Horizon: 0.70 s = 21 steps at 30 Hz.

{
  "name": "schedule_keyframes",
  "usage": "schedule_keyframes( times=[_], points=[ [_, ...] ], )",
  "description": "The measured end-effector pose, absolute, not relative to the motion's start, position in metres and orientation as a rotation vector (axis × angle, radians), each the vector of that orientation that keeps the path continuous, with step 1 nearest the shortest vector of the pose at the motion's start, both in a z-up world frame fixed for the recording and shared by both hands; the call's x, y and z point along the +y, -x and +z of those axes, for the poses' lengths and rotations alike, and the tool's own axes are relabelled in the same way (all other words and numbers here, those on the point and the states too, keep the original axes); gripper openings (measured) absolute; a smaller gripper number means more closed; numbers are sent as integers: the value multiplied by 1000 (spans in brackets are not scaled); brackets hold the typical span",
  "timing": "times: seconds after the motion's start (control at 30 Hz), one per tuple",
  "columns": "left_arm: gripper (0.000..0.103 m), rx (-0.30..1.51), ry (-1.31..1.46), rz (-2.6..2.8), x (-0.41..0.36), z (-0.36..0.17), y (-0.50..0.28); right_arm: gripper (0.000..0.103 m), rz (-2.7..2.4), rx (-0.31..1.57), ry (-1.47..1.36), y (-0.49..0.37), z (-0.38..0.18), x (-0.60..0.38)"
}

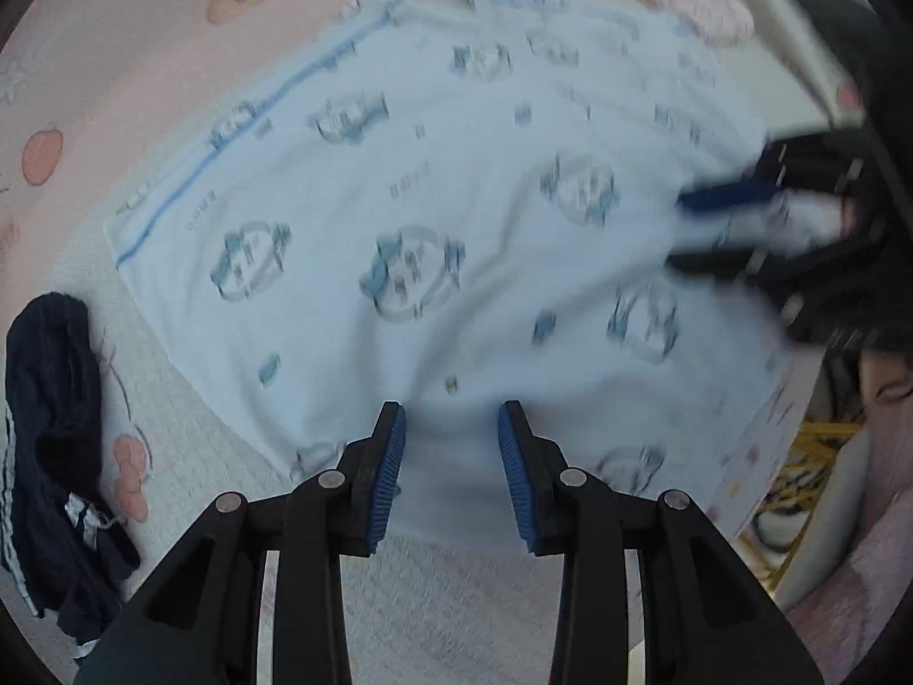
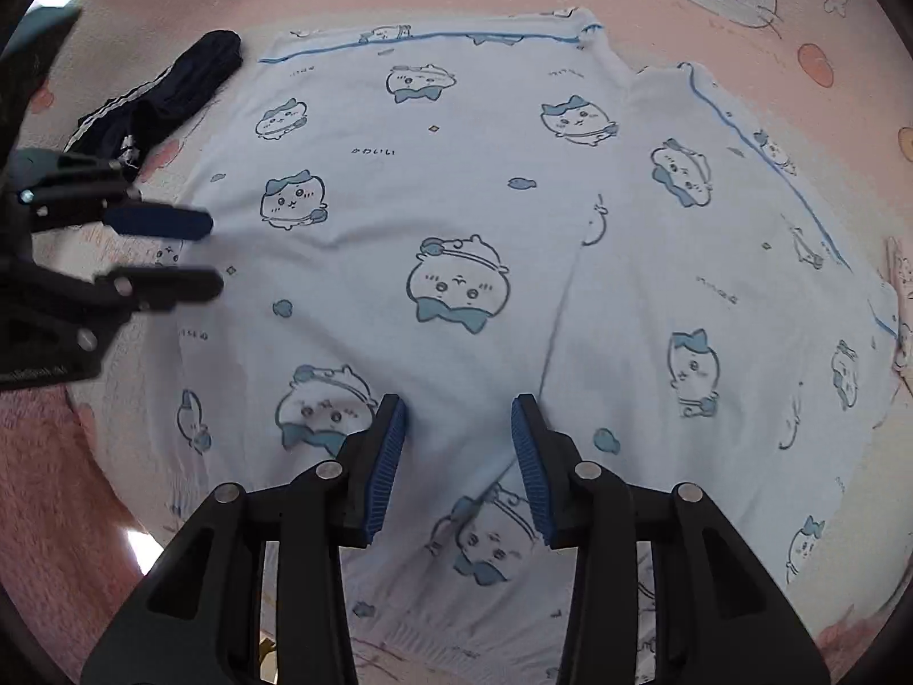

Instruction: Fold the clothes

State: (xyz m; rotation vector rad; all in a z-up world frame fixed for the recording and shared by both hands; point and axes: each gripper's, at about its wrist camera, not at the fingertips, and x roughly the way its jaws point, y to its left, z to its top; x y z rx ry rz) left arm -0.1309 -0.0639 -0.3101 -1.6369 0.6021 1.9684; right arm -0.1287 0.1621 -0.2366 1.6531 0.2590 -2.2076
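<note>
Both wrist fisheyes looked steeply down, close over the shirt [image 1: 433, 217] spread on the pink bedspread [image 2: 713, 5]. Each view caught the other gripper: right gripper [image 1: 702, 228] at the left camera's right edge, left gripper [image 2: 214, 254] at the right camera's left edge. Both shared the dark garment [image 1: 51, 445].

You are looking at a pink cartoon-print bedspread [image 2: 713, 5] lying underneath, with yellow cables [image 1: 810, 456] showing beyond its edge in the left wrist view.
</note>
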Motion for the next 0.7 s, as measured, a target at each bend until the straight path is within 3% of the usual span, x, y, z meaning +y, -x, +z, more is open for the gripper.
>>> schedule_keyframes(
  times=[0.13, 0.27, 0.4, 0.53, 0.7],
  points=[
    [38, 520, 1706, 2048, -84, -293, 120, 40, -2313, 191, -1627, 115, -217, 191],
    [38, 473, 1537, 2033, -48, -273, 96, 40, -2232, 139, -1717, 116, -225, 195],
    [39, 668, 1684, 1937, -34, -309, 76, 40, -2201, 135, -1797, 94, -236, 210],
    [39, 504, 1772, 2038, -69, -296, 80, 40, -2217, 64, -1845, 82, -237, 238],
    [39, 366, 1627, 2107, -59, -280, 92, 40, -2268, 80, -1704, 83, -218, 223]
  ],
)
